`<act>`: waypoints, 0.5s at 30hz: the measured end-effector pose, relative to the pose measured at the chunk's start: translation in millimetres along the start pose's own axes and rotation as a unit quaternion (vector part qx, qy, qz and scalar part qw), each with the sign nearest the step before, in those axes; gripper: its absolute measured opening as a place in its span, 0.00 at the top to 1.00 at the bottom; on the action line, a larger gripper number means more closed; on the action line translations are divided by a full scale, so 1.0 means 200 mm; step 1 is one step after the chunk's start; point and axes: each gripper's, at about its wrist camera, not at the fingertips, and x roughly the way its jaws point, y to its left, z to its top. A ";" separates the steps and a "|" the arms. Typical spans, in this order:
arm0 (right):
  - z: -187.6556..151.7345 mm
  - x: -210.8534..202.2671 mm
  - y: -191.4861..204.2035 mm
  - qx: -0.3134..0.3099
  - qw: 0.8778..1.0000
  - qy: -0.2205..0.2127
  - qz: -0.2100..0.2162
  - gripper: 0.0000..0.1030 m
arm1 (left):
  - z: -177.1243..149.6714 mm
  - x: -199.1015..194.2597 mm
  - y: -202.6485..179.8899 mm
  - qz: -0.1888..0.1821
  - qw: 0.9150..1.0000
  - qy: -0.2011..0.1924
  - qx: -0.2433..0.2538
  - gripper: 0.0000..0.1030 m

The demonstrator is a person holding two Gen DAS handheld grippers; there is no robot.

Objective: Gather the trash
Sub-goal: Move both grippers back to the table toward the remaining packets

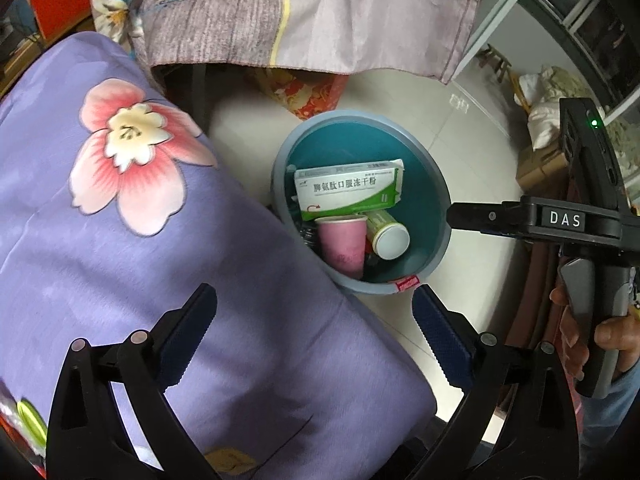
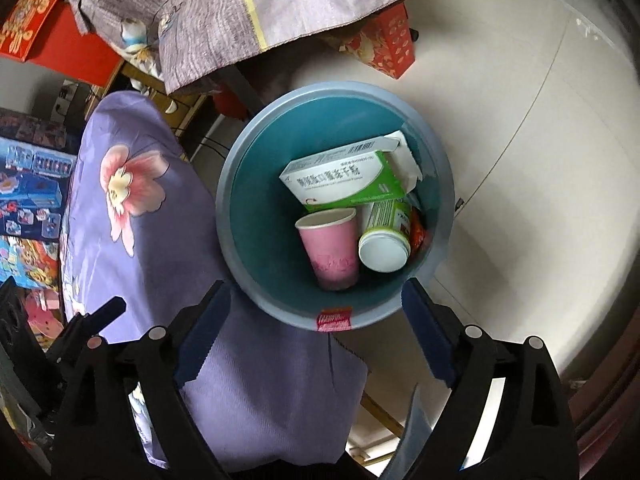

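The bin [image 2: 240,216] on the floor holds a box [image 2: 340,180], a pink cup [image 2: 330,244] and a bottle [image 2: 386,240], all lying just ahead of and below the right gripper [image 2: 316,332]. That gripper points steeply down, its fingers [image 2: 428,332] wide apart and empty. The left gripper [image 1: 316,340] also tilts down with fingers [image 1: 188,336] spread wide and empty, the bin [image 1: 438,208] ahead of its right fingertip and a purple quilt [image 1: 100,240] under the left one.

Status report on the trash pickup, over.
Both claws open and empty: left, right. Bin on the floor holds box, pink cup and bottle. Purple quilt overlaps the bin's near rim.
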 end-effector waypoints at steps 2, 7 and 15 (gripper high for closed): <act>-0.03 -0.01 0.04 -0.011 1.000 -0.002 -0.003 0.16 | -0.03 -0.05 0.02 0.003 1.000 -0.009 -0.004 0.05; -0.12 -0.05 0.16 -0.037 0.999 -0.003 -0.004 0.16 | -0.13 -0.18 0.06 0.016 0.999 -0.030 -0.010 0.05; -0.31 -0.08 0.34 -0.069 0.998 -0.006 -0.002 0.16 | -0.29 -0.34 0.15 0.025 0.998 -0.055 -0.023 0.04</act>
